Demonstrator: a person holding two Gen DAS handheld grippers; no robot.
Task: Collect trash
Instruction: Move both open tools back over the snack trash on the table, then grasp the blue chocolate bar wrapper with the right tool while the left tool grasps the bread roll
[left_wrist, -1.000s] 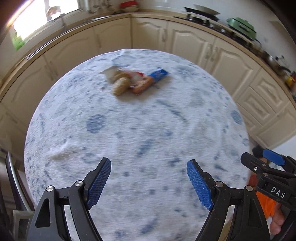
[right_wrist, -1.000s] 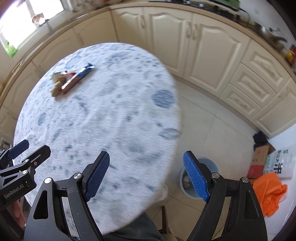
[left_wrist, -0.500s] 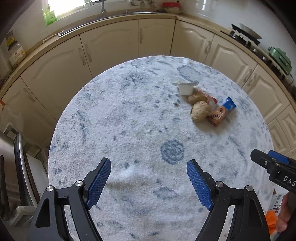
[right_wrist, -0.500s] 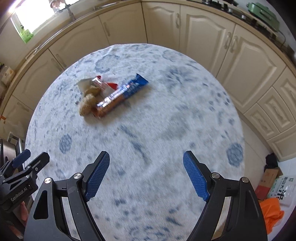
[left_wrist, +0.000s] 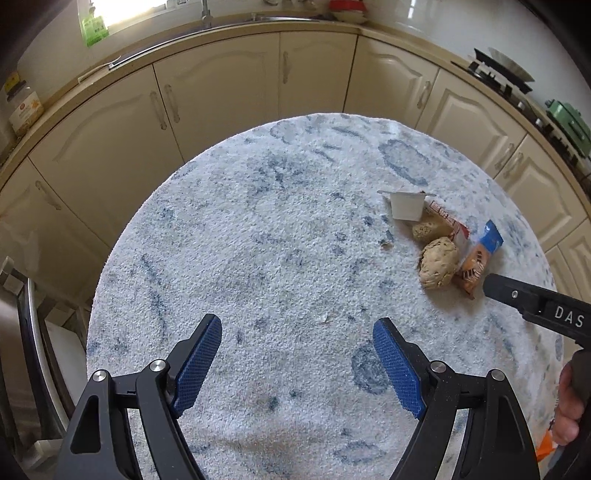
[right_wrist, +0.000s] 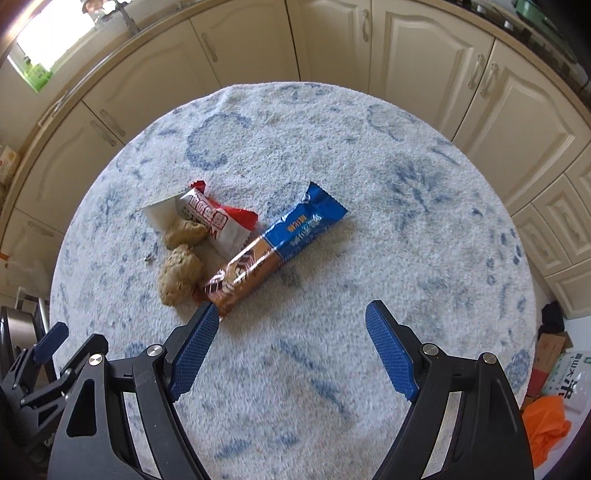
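Observation:
A small heap of trash lies on the round table (right_wrist: 424, 229). It holds a blue and brown snack wrapper (right_wrist: 273, 247), a red and white wrapper (right_wrist: 218, 221), a white plastic cup (left_wrist: 406, 206) on its side and two brown food lumps (right_wrist: 181, 275). My right gripper (right_wrist: 291, 319) hangs open just in front of the heap, its left finger near the brown end of the snack wrapper, nothing between the pads. My left gripper (left_wrist: 297, 332) is open over bare cloth, with the heap (left_wrist: 439, 262) up to its right.
Cream kitchen cabinets (left_wrist: 221, 96) curve round behind the table (left_wrist: 258, 229). A chair back (left_wrist: 33, 350) stands at the left edge. On the floor to the right lie an orange bag (right_wrist: 546, 432) and a cardboard box (right_wrist: 552, 345).
Both grippers have swept across the table towards the heap, which now sits larger and closer in both views. The floor bin seen earlier in the right wrist view is out of frame. Jaws stayed open.

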